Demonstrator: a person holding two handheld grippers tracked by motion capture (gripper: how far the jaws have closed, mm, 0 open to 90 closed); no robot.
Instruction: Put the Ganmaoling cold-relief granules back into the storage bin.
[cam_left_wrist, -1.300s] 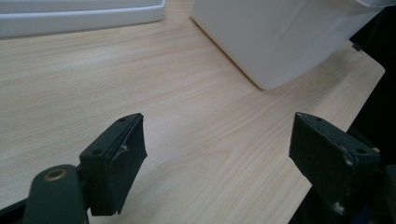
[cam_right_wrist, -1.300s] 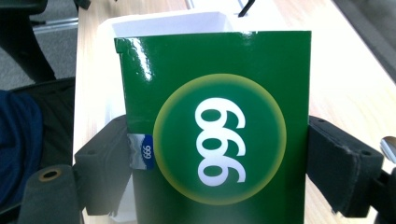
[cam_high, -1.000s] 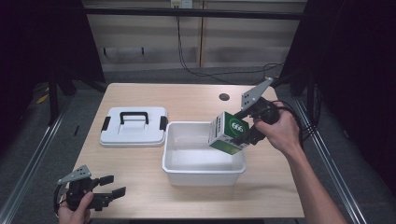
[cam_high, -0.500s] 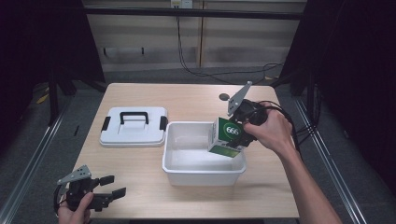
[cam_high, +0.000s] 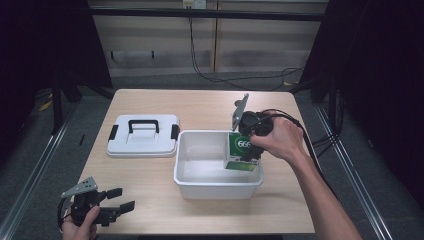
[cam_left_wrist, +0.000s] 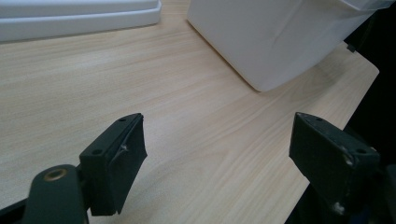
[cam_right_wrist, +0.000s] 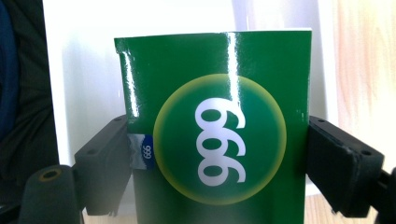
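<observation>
Your right claw (cam_high: 248, 145), centre-right of the frame, grips a green box (cam_high: 242, 151) at the right end of the white tub (cam_high: 200, 181). Likely next: lower, then release. Your left claw (cam_high: 116, 205) rests open, empty, lower left on the bench (cam_high: 150, 105).

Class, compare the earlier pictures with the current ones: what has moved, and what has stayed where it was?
The right gripper, shut on the green box, has carried it leftward and down into the white tub. The left gripper stays open over the table's near-left corner, and the white lid has not moved.
</observation>
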